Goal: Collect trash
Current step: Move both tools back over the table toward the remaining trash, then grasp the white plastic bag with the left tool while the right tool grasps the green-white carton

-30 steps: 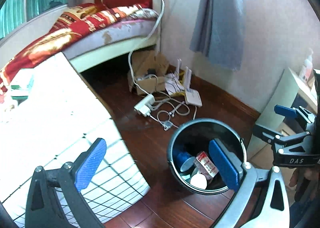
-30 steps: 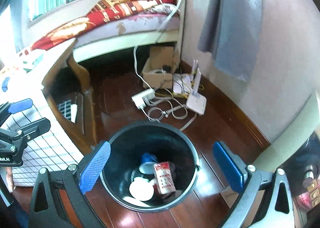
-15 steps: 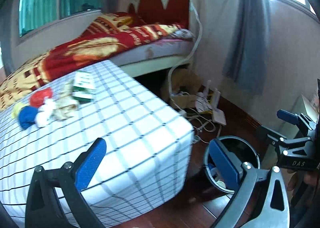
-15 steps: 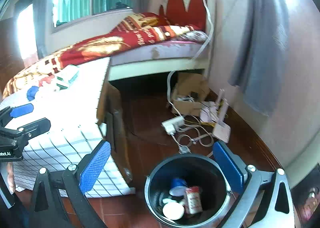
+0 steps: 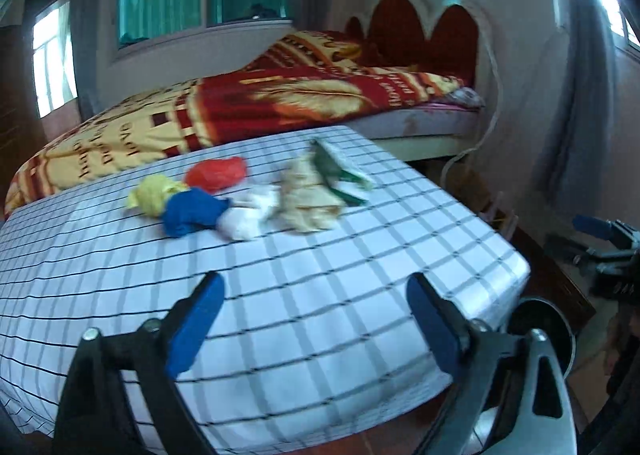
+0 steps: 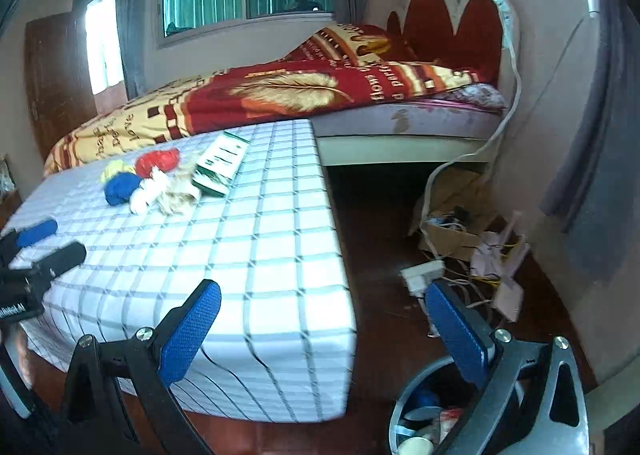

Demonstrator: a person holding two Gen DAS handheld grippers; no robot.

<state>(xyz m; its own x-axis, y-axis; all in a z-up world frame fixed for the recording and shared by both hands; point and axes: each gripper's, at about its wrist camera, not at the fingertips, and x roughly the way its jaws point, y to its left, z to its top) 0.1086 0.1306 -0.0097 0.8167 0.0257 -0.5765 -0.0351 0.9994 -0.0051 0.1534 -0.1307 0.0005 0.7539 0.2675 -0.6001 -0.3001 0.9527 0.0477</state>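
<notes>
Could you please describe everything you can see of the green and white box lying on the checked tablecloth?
The green and white box is a flat, oblong carton, apparently thin cardboard, white on its broad top face with green print and dark green along the near edge. It lies flat on the checked tablecloth near the far end, beside the bed. Its near left end touches or overlaps the crumpled beige paper; the rest of the litter sits further left. In the left wrist view it is blurred. Neither tool touches it.
</notes>
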